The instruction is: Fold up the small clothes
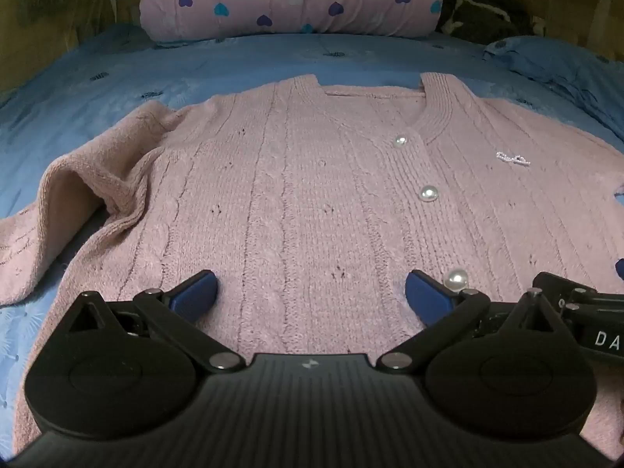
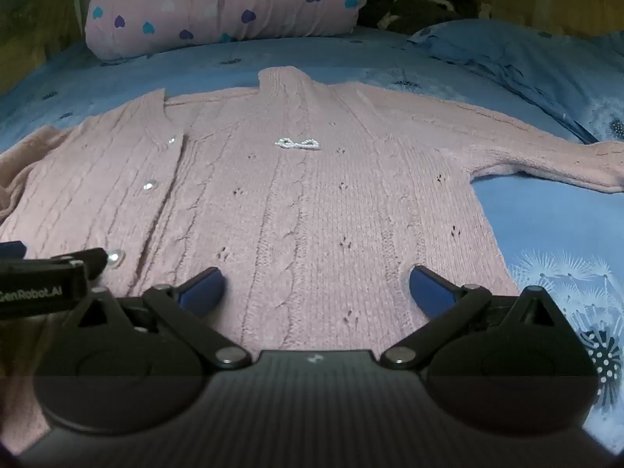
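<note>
The cardigan (image 1: 312,195) lies flat on the bed (image 1: 117,62), collar far, hem near; both hand-held grippers, left (image 1: 311,292) and right (image 2: 316,292), hover wide apart and empty over the hem, side by side.

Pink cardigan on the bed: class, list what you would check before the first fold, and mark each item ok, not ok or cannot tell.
1. Pink cardigan lies front up and its body is spread flat on the blue bedsheet: ok.
2. Right sleeve stretched out flat to the side: ok.
3. Left sleeve flat: not ok, it is bunched and humped.
4. Pearl buttons fastened: cannot tell for the whole row.
5. Left gripper open, nothing held: ok.
6. Right gripper open, nothing held: ok.
</note>
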A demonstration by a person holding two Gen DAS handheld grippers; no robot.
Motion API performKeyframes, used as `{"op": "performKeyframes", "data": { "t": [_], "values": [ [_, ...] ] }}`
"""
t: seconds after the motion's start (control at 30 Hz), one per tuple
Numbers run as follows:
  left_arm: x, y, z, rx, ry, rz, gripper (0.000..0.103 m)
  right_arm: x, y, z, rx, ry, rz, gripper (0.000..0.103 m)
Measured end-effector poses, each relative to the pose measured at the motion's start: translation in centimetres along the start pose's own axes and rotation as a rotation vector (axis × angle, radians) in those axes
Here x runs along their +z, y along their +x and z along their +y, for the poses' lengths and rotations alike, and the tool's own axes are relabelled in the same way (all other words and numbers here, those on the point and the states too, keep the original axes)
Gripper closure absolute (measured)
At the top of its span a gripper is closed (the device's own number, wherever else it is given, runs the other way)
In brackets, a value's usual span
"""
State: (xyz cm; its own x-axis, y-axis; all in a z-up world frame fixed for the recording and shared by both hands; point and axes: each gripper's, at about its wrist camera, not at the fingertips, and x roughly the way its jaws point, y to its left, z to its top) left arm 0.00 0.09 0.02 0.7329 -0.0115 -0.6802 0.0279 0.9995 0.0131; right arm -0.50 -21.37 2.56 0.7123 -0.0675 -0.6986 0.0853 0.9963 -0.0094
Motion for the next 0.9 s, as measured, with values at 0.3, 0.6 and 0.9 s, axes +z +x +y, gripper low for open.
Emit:
{"op": "performKeyframes", "data": {
  "t": [0.3,0.6,0.9],
  "values": [
    [0.1,-0.04,0.14,0.003,0.004,0.0,0.0,0.02,0.02,0.0,-0.003,-0.003,-0.003,0.0],
    [0.04,-0.07,-0.02,0.008,0.01,-0.001,0.0,0.0,0.01,-0.02,-0.004,-0.004,-0.002,0.0],
    [0.03,-0.04,-0.09,0.009,0.011,0.0,0.0,-0.01,0.03,0.02,-0.004,-0.005,-0.002,0.0]
  ]
}}
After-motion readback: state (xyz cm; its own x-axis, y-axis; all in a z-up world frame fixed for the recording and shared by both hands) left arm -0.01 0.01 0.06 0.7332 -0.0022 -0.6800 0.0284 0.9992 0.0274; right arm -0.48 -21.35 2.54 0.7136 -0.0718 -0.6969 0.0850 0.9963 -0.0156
